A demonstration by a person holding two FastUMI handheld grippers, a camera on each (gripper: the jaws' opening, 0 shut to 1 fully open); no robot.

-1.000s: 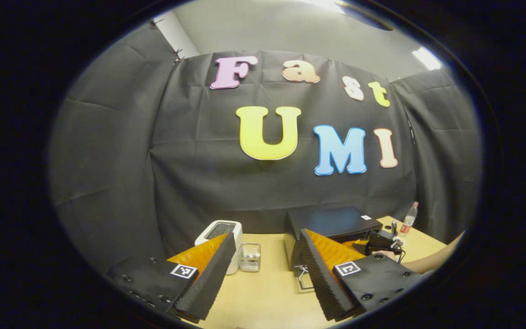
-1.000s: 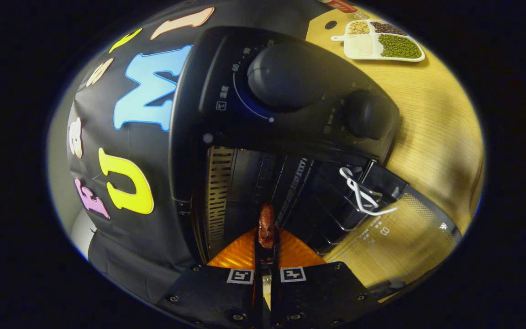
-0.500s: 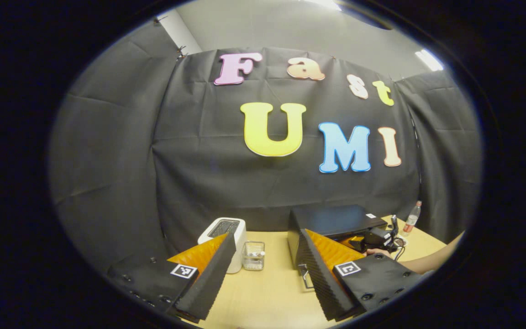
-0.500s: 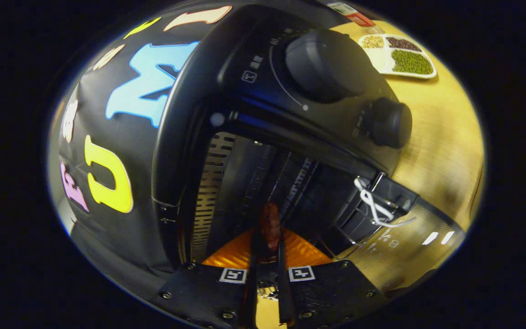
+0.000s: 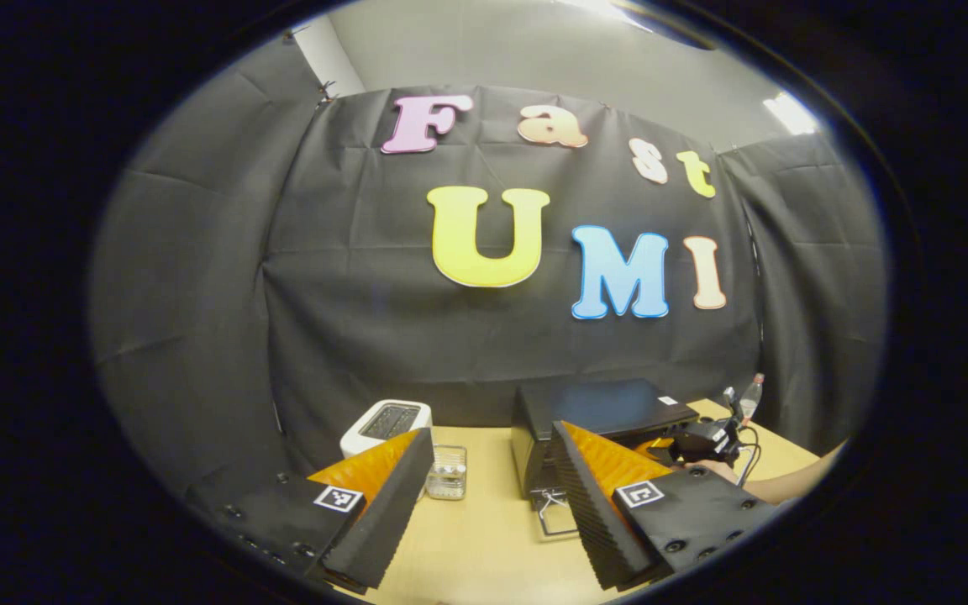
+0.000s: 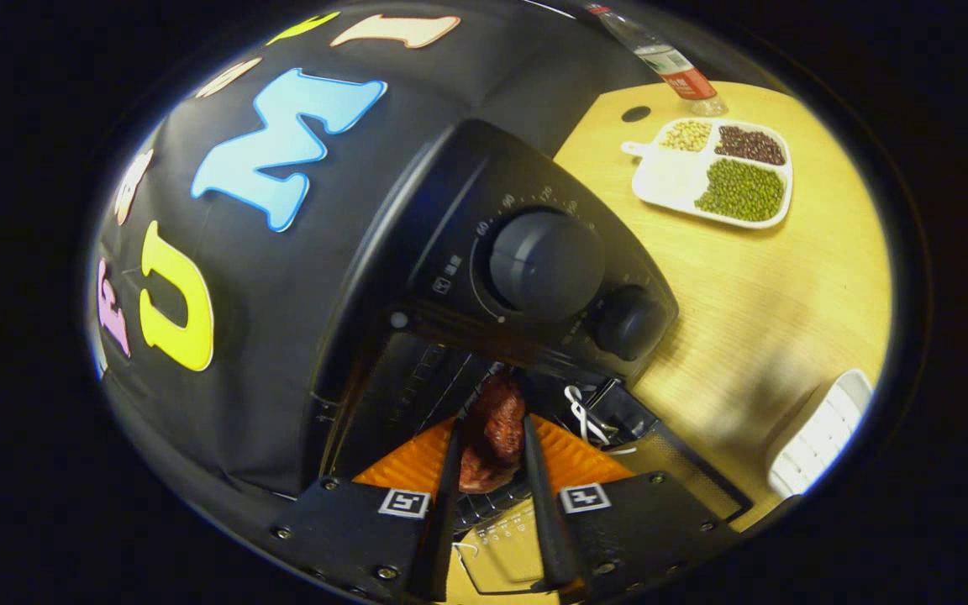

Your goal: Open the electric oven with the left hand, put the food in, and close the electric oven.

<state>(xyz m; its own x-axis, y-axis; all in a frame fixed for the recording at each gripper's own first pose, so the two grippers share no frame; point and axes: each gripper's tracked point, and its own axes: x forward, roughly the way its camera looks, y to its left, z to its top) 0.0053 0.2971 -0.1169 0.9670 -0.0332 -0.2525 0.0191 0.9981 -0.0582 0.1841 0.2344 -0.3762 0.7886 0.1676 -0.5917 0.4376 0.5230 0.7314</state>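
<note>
At black oven mouth, right gripper jaws clamping lumpy reddish food, left gripper jaws spread.

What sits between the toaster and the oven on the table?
In the left gripper view, a small clear glass container stands on the table between the white toaster and the black oven.

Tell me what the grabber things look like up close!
Each gripper has two wedge-shaped fingers with ribbed faces, fixed to black plates with screws. Each plate carries a small black-and-white square marker. The right gripper looks the same, and black cables trail from it in the left gripper view.
</note>
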